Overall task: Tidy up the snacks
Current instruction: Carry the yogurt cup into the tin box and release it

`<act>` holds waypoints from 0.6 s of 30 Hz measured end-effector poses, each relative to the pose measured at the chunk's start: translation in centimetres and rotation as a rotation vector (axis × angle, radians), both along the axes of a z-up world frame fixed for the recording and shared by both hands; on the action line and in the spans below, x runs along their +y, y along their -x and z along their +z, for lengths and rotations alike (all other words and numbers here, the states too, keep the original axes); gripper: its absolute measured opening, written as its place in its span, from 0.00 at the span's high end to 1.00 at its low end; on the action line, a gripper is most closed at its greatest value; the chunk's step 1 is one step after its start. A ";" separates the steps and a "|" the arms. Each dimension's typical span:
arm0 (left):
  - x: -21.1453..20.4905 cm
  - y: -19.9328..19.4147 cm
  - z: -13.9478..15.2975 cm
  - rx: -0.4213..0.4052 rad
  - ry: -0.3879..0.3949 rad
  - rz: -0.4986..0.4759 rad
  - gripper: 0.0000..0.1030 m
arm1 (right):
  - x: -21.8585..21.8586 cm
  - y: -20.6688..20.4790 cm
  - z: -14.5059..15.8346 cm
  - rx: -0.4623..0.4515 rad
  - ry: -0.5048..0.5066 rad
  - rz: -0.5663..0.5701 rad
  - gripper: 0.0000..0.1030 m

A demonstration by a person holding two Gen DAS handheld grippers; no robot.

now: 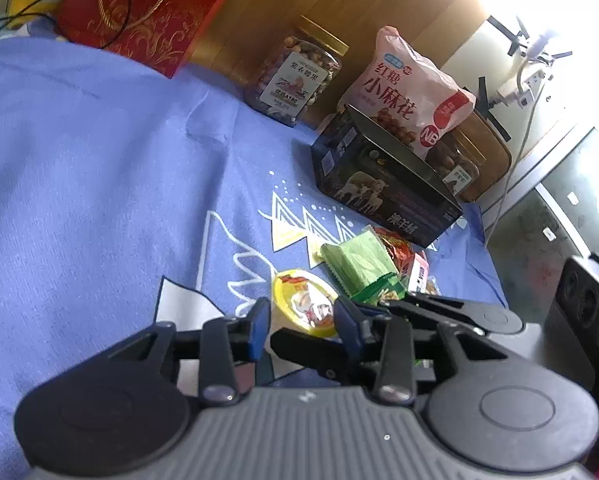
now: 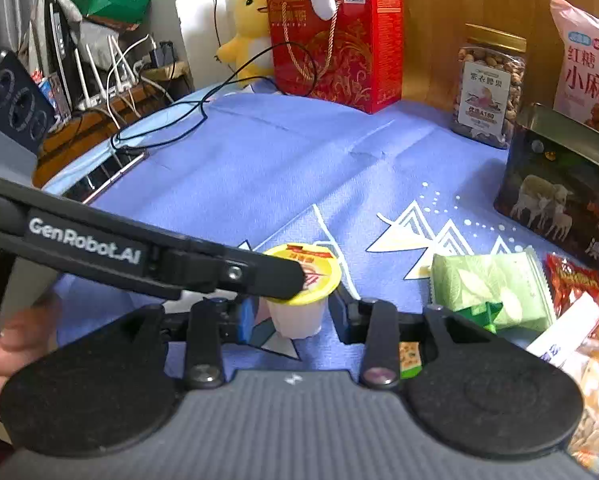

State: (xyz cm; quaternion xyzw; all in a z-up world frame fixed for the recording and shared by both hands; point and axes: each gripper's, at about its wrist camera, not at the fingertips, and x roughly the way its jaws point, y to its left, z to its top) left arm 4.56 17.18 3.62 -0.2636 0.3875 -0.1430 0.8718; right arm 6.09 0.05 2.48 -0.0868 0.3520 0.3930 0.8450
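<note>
A small white jelly cup (image 1: 304, 307) with a yellow lid stands between the blue pads of my left gripper (image 1: 303, 309), which close against both its sides. In the right wrist view the same cup (image 2: 299, 318) sits between the fingers of my right gripper (image 2: 294, 307). It leans on the right finger, and a sliver of cloth shows beside the left pad. One finger (image 2: 259, 276) of the left gripper crosses the lid and hides the rim there. A right gripper finger (image 1: 307, 346) lies in front of the cup in the left wrist view.
Right of the cup lie a green packet (image 2: 487, 288) and a red packet (image 2: 575, 280). Behind them stand a dark box with sheep (image 2: 555, 200), a pink bag (image 2: 587, 68), a nut jar (image 2: 487, 88) and a red gift box (image 2: 339, 40). A phone (image 2: 103, 178) with its cable lies far left.
</note>
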 end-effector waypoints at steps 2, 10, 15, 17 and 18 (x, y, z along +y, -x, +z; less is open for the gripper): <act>0.1 0.0 -0.1 -0.002 -0.004 0.008 0.59 | 0.0 0.2 -0.1 -0.017 -0.006 -0.007 0.55; -0.3 -0.4 -0.5 0.020 0.014 -0.005 0.65 | 0.5 1.0 -2.0 -0.066 -0.004 -0.021 0.64; -2.8 -2.6 3.1 -0.061 -0.048 -0.074 0.65 | -1.1 0.3 -0.2 -0.112 -0.044 -0.065 0.64; -4.4 -4.2 5.1 -0.107 -0.077 -0.110 0.65 | -2.6 -0.7 1.6 -0.154 -0.063 -0.095 0.64; -5.6 -5.5 6.3 -0.141 -0.092 -0.136 0.65 | -3.3 -1.3 2.4 -0.177 -0.068 -0.112 0.64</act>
